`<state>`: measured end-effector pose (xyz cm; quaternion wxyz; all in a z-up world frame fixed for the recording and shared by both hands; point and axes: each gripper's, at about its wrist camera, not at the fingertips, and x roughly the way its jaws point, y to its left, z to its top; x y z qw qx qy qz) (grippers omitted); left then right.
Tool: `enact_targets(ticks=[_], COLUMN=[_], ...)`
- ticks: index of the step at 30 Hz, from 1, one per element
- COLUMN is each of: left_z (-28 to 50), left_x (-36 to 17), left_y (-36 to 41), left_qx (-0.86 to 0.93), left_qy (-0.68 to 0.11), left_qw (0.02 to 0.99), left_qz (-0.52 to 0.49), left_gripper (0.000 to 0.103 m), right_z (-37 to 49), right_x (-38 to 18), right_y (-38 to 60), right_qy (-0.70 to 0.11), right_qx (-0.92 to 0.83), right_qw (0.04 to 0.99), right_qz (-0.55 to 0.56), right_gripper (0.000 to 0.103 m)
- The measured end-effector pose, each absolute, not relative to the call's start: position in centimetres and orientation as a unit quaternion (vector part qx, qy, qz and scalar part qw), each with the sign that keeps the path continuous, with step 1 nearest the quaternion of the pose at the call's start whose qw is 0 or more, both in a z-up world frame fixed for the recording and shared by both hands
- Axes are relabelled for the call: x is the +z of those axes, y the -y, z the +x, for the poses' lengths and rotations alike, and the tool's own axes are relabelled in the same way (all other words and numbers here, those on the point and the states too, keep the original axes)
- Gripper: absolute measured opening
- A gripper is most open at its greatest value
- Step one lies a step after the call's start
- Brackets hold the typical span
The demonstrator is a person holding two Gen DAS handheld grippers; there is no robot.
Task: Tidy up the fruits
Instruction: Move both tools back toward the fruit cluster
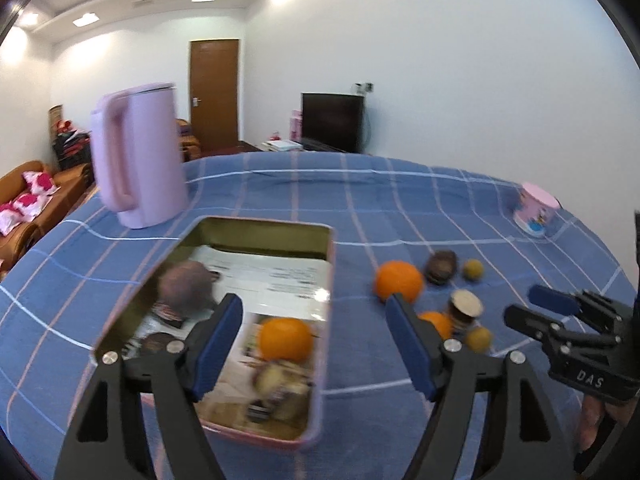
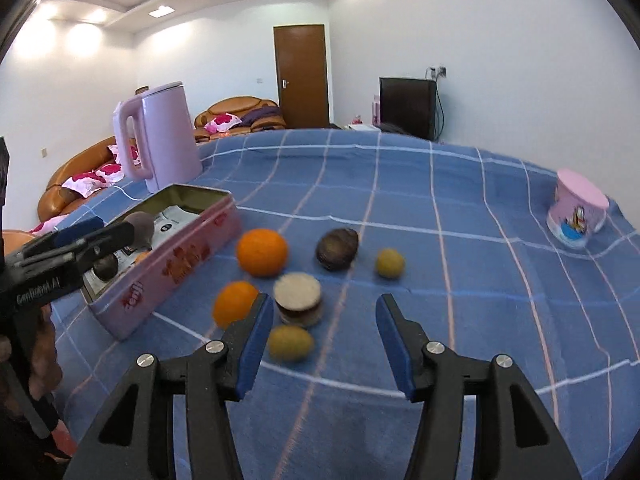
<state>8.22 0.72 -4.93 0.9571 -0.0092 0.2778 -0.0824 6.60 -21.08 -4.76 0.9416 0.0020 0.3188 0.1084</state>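
My left gripper [image 1: 314, 338] has its blue-padded fingers [image 1: 218, 340] spread wide with nothing between them, hanging over the near end of the long pink rectangular metal tin [image 1: 320, 408]. Everything else I place from that tin. My right gripper [image 2: 320, 338] stands moderately open and empty too, above the loose fruit just right of the tin.

Inside the tin, on printed paper, I see a dull purplish round fruit [image 1: 186, 286] and a glossy orange [image 1: 285, 338]. To the tin's right lie a large orange [image 2: 262, 252], a smaller orange [image 2: 234, 308], a short round jar with a pale lid [image 2: 298, 298], a small yellow-green fruit [image 2: 290, 343] nearest my right fingers, a dark brown wrinkled fruit [image 2: 337, 249] and a farther small yellow fruit [image 2: 389, 263].

I judge that yellow-green fruit light, firm and smooth, likely to roll; I would pinch it across its middle, gently. The dark fruit looks softer.

The blue checked cloth [image 2: 400, 184] is soft and slightly rumpled. Behind the tin stands a lilac plastic kettle [image 2: 160, 136]; far right of it is a pink cartoon-printed tub [image 2: 576, 208]. Beyond are white walls, a brown door, a sofa.
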Motion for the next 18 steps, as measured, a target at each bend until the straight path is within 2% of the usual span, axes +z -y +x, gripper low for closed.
enact_targets(ticks=[13,16,18], left_z=[8.4,8.5,8.5], left_x=[-5.5,-5.6,-5.7], left_y=[1.5,1.8,2.1], left_qx=[-0.093,-0.098,-0.1], left_qy=[-0.289,-0.291,-0.292], left_qw=[0.953,0.952,0.951], left_qz=[0.013,0.015,0.016], left_gripper=[0.077,0.077,0.077], right_z=[9.1,9.8,9.9], right_x=[-6.9,-7.8,-8.0], right_y=[19.1,18.4,18.4], right_qy=[-0.391,-0.417,-0.425], right_qx=[0.152,0.166,0.167], right_qw=[0.908,0.893,0.89], right_qz=[-0.015,-0.02,-0.021], right_gripper=[0.054,0.048,0.033])
